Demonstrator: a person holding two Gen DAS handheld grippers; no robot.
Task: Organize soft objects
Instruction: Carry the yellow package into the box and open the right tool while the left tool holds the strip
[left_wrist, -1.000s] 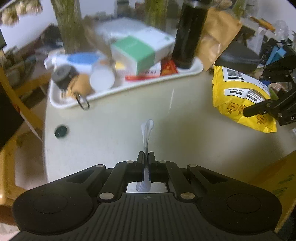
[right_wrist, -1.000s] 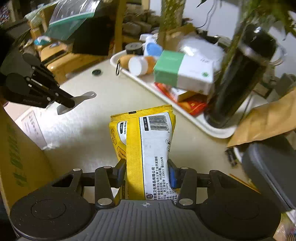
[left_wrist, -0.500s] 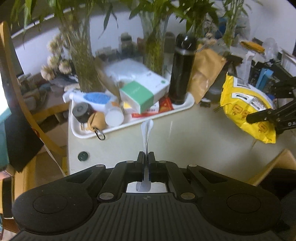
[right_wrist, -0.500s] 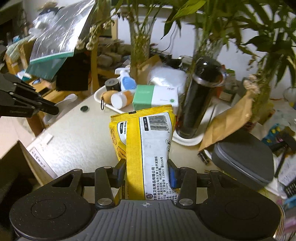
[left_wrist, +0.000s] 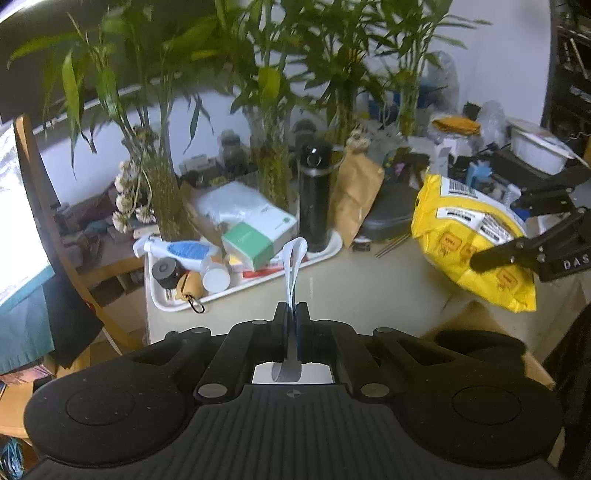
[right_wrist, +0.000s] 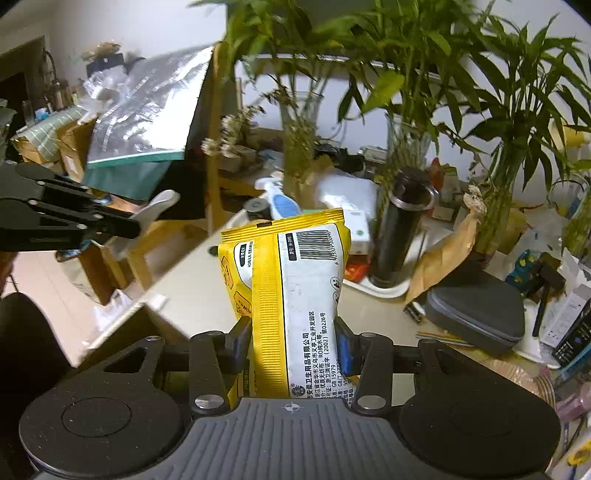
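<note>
Both loads lifted well clear of the table (left_wrist: 369, 288) compared with a second ago; views now higher, further back from the white tray (left_wrist: 325, 254). Left gripper (left_wrist: 291, 314) clamped narrow on a thin white strip (left_wrist: 293, 266), held at left. Right gripper (right_wrist: 293, 332) closed on the yellow soft pack (right_wrist: 291, 288), held at right. Pick-up judged complete; transfer to a storage spot judged next, destination not visible.

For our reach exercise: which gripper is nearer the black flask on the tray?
Probably left. The left gripper faces the black flask over the table; the right gripper is farther aside.
</note>
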